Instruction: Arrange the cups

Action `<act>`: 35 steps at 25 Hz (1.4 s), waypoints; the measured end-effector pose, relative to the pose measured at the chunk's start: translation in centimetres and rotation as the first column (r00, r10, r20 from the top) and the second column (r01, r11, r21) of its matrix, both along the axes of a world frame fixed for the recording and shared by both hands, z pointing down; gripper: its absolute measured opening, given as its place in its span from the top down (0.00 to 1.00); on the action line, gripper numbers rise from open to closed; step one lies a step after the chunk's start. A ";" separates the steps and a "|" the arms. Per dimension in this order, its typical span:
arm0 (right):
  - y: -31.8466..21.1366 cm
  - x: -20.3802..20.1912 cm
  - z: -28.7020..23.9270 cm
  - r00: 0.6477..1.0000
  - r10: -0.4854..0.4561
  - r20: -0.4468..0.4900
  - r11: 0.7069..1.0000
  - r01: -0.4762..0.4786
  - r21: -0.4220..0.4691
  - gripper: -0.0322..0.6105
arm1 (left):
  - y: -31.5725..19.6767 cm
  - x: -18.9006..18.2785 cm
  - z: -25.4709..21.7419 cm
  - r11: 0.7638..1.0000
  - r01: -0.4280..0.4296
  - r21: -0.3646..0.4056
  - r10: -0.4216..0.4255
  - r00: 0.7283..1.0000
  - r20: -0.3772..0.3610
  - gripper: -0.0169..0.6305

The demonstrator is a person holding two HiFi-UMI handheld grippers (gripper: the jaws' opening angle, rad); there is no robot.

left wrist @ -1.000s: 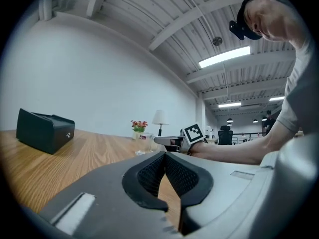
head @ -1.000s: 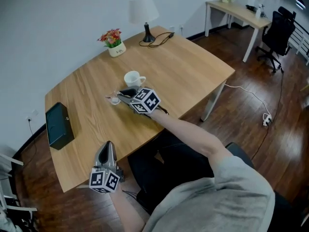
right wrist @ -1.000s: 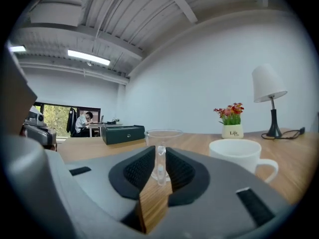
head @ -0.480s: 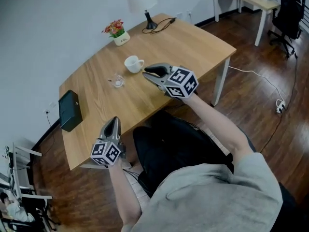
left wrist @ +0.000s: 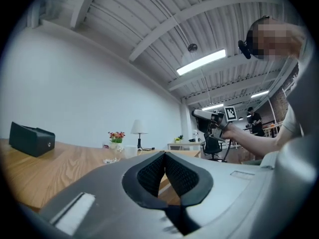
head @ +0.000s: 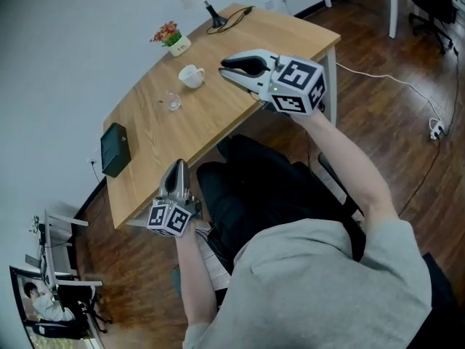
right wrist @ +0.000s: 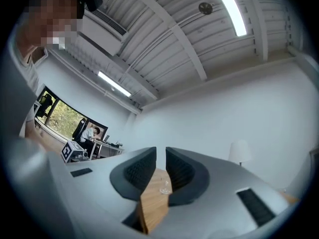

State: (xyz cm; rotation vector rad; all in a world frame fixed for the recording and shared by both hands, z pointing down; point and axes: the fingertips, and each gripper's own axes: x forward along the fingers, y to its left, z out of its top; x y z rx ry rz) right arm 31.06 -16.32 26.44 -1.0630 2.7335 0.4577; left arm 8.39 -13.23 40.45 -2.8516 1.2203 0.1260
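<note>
Left tool (head: 176,166) and right tool (head: 228,65): closed, empty. White mug (head: 191,75) and small glass cup (head: 173,102) stand near each other on the tabletop (head: 218,118). Both are probably light, rigid and breakable. Grip the mug's handle and the glass's rim.
</note>
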 end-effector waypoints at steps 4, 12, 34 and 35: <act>2.0 -2.1 -0.9 0.999 -0.025 -0.044 0.999 0.027 0.035 0.84 | 0.5 -0.1 0.3 0.999 0.012 0.031 -0.014 0.999 0.046 0.96; 0.2 -8.5 6.1 0.982 -0.109 -0.153 0.993 0.101 -0.059 0.84 | 1.3 -0.2 1.3 0.999 0.013 0.051 -0.015 0.999 0.039 0.96; -1.2 -9.7 14.9 0.971 -0.164 -0.176 0.974 0.130 -0.187 0.84 | -2.0 -3.3 0.2 0.990 0.136 0.023 -0.137 0.987 0.083 0.96; -1.4 -9.4 14.6 0.974 -0.156 -0.165 0.975 0.125 -0.185 0.84 | -3.0 -3.1 -0.1 0.991 0.131 0.026 -0.133 0.987 0.093 0.96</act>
